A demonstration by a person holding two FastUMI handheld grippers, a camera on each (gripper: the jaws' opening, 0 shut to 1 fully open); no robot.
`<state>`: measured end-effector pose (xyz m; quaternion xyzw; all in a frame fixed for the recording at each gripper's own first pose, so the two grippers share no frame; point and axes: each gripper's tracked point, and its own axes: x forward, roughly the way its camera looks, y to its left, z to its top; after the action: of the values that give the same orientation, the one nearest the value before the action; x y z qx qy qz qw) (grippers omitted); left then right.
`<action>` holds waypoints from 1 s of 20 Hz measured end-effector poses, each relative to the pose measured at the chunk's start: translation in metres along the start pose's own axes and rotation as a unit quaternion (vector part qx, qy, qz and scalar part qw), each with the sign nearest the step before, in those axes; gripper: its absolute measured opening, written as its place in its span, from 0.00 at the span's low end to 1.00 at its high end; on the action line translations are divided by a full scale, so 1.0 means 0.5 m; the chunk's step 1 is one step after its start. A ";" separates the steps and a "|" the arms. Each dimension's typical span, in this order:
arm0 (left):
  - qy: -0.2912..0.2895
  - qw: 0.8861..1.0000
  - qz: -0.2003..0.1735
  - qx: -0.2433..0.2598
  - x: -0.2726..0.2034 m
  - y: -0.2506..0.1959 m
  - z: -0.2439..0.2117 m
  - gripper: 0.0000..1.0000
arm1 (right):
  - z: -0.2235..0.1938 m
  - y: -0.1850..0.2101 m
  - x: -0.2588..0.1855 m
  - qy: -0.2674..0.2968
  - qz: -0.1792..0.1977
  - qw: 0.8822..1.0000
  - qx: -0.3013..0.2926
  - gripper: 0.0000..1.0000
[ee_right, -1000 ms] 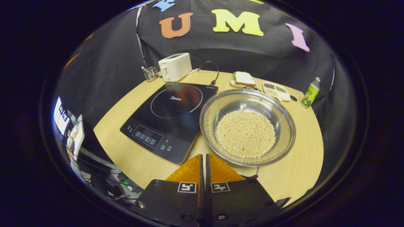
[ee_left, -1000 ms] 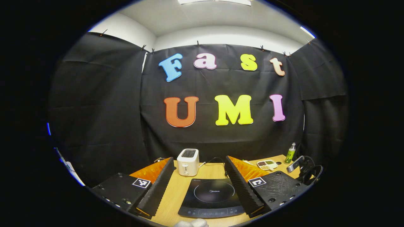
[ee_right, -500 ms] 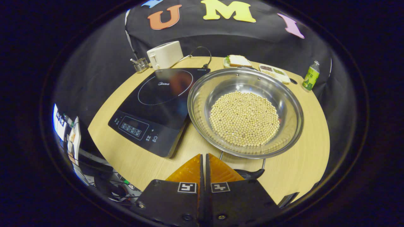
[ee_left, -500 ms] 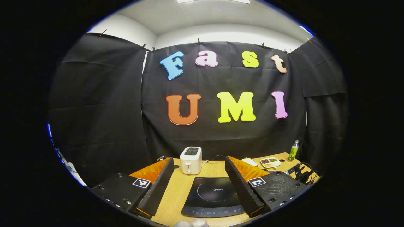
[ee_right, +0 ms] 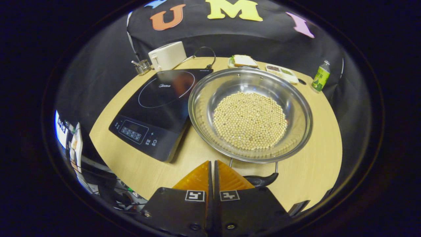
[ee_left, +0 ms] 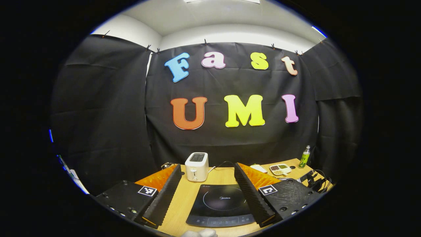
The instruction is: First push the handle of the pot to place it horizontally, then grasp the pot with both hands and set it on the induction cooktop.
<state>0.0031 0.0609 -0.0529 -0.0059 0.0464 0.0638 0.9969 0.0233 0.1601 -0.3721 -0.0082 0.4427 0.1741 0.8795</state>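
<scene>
On tabletop, steel pot w/ beans sits just right of induction cooktop, rim overlapping cooktop edge. Pot's near handle lies just beyond right claw, slightly to its right. Right claw fingers pressed together, holding nothing, tilted down over near tabletop edge. Left claw spread wide, empty, held level above cooktop, aimed at toaster at back. Bottle, snack tray far right.

A brand mark reading "Midea" is printed on the glass of the induction cooktop, just inside its ring. Small symbols are seen on its control panel, too small to be read.
</scene>
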 end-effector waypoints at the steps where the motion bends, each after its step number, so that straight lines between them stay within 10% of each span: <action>1: 0.001 1.000 -0.001 -0.001 0.003 -0.004 0.000 0.96 | -0.001 -0.008 -0.001 0.002 -0.002 1.000 0.001 0.04; 20: 0.005 1.000 -0.013 0.002 0.044 -0.059 0.004 0.96 | -0.003 -0.227 -0.011 0.008 -0.070 0.997 0.023 0.00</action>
<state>0.0286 0.0346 -0.0529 -0.0047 0.0514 0.0511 0.9974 0.0549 0.0516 -0.3846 -0.0203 0.4516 0.1022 0.8861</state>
